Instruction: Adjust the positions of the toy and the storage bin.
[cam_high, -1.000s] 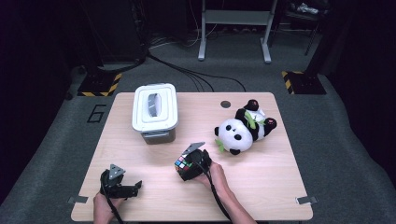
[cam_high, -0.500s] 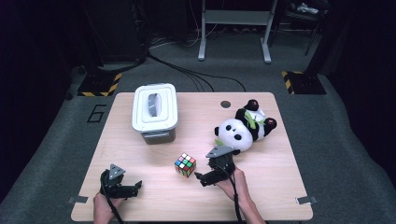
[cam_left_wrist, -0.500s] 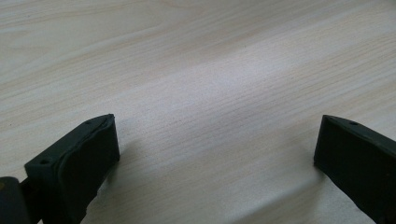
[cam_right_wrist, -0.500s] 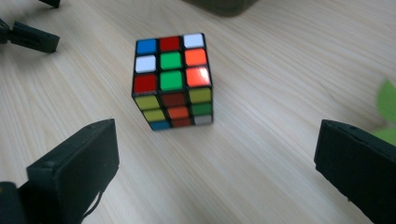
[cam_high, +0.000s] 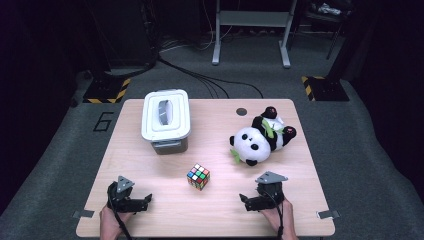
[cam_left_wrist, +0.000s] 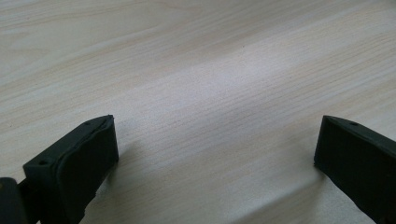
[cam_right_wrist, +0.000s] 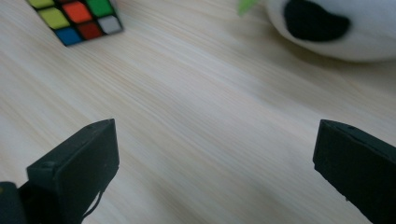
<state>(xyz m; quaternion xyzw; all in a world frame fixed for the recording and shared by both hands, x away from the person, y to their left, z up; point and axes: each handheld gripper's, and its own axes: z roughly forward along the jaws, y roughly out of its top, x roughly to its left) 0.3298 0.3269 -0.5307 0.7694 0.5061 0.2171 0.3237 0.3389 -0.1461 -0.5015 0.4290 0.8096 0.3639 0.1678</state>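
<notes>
- Pale wood grain covers the table (cam_high: 150, 210), which stands on grey carpet with dark floor and cables behind it.
- A Rubik's cube (cam_high: 198, 176) sits alone near the middle of the table, towards the person's edge, resting flat with nothing touching it.
- The right gripper (cam_high: 254, 201) lies low at the near right of the table, well apart from the cube; its jaws have just been opening and now stand wide, with only bare wood between them.
- In the right gripper view the cube's (cam_right_wrist: 74, 18) coloured squares show at the upper left, and the panda's white body with a black patch shows at the upper right.
- The left gripper (cam_high: 140, 202) rests at the near left corner, its jaws spread wide over bare table and holding nothing.
- A plush panda (cam_high: 260, 140) lies on its back on the right half, just beyond the right gripper, a green leaf at its side.
- A white lidded bin (cam_high: 166, 120) stands at the far left, its lid on, well apart from the cube.
</notes>
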